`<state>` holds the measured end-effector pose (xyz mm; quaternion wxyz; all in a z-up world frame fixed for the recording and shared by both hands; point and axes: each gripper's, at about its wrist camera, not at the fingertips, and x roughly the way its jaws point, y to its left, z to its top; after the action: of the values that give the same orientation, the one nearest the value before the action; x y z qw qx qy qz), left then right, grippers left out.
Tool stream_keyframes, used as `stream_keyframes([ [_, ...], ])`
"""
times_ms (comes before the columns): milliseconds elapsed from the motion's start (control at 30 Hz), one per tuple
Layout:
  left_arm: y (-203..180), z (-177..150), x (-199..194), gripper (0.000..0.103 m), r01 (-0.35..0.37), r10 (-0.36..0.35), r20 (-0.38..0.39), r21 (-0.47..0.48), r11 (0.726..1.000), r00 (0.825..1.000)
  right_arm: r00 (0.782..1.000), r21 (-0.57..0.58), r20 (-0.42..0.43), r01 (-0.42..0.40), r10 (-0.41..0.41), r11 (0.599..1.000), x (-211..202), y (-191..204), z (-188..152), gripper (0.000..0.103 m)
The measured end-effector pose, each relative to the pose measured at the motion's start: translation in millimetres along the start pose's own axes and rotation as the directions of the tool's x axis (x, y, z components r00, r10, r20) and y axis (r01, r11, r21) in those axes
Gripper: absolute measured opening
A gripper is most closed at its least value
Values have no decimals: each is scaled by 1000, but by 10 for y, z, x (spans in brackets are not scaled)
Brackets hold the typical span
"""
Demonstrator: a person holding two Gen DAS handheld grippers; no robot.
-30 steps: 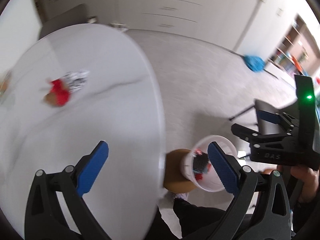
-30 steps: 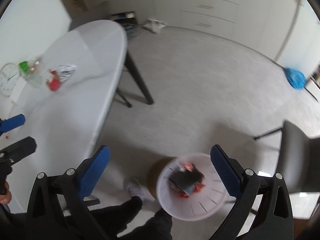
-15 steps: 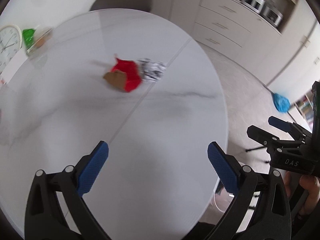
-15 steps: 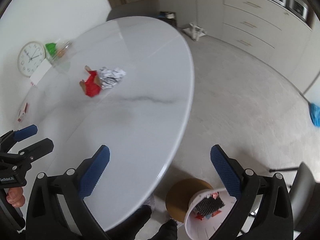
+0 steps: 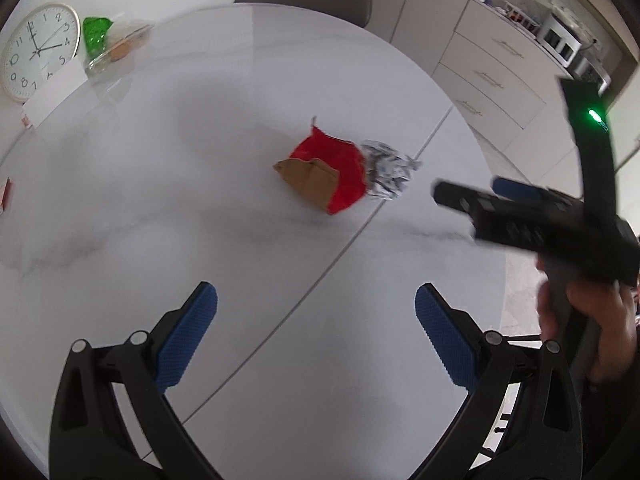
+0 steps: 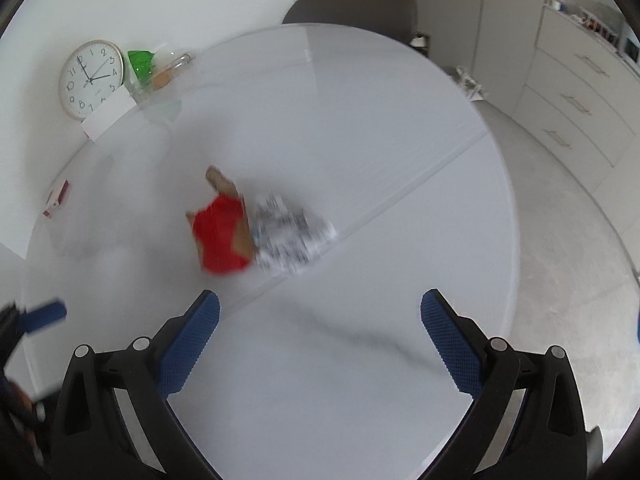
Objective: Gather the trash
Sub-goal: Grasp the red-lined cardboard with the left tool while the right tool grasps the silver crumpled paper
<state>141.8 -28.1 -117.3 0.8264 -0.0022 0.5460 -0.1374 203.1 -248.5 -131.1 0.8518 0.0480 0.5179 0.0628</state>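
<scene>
A red and brown crumpled wrapper (image 5: 328, 176) lies near the middle of the white round table (image 5: 160, 200), touching a crumpled silver foil ball (image 5: 388, 174) on its right. Both show blurred in the right wrist view: the wrapper (image 6: 220, 232), the foil (image 6: 288, 236). My left gripper (image 5: 316, 332) is open and empty, above the table short of the trash. My right gripper (image 6: 320, 336) is open and empty, close to the foil; its body shows in the left wrist view (image 5: 532, 220). The bin is out of view.
A wall clock (image 5: 38, 50), a white card (image 5: 56, 96) and a glass dish with a green wrapper (image 5: 108, 46) stand at the table's far left edge. A small red and white box (image 6: 56, 200) lies left. A grey chair (image 6: 352, 10) stands behind the table; drawers (image 6: 580, 104) are on the right.
Both grippers swung from the floor bin up over the table and moved closer to the wrapper and foil. Both stayed open and empty.
</scene>
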Motion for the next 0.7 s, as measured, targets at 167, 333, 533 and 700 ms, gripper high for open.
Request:
stream_keyframes([
  [167,132,63,107,95,-6,5,-18,-31,999,1000,999,-21,-49,-10,9,1000,376,44,171,93],
  [333,229,94,165,95,-14,12,-26,-56,998,1000,994,-51,-105,-30,24,998,612,99,181,68],
  [533,250,167,240,95,-15,13,-30,-79,997,999,997,-49,-74,-43,39,998,498,106,149,51],
  [700,159,288,341,95,10,-14,-33,-107,994,999,998,7,-37,-45,45,999,285,-102,96,51],
])
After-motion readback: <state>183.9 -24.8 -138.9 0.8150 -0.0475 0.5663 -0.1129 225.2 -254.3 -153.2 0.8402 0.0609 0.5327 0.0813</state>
